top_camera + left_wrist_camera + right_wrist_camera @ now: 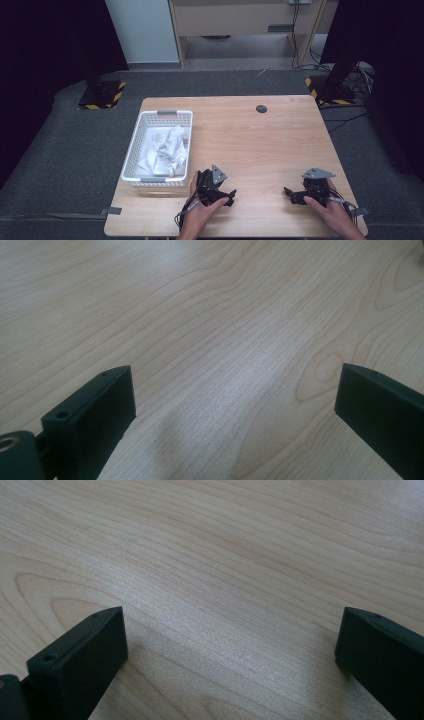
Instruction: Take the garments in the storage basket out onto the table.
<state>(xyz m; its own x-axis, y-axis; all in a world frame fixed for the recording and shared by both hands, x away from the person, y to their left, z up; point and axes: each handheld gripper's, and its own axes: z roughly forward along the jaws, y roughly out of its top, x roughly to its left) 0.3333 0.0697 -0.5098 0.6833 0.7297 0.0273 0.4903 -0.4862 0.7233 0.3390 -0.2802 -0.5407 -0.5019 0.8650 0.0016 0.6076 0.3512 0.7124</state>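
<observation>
Near the front edge of the wooden counter, the left gripper and the right gripper rest low over bare wood, each held in one of the person's hands, which come in from the bottom of the high view. The two grippers point toward each other, well apart, with open wood between them. The left gripper sits just in front of the near right corner of a white plastic basket; the right gripper lies near the counter's right edge. Each carries a grey three-cornered plate on top.

In the left gripper view, the left gripper's fingers stand wide apart with nothing between them, only pale wood grain. The right gripper view shows the same: its fingers are spread wide over bare wood and hold nothing.

The basket stands on the left half of the counter, its long side running front to back, with a grey handle at each short end. Inside it lies a heap of crumpled white cloth, bunched toward the right wall and the middle. Neither gripper touches the basket or the cloth.

A small dark round cap sits in the counter near its far edge.
</observation>
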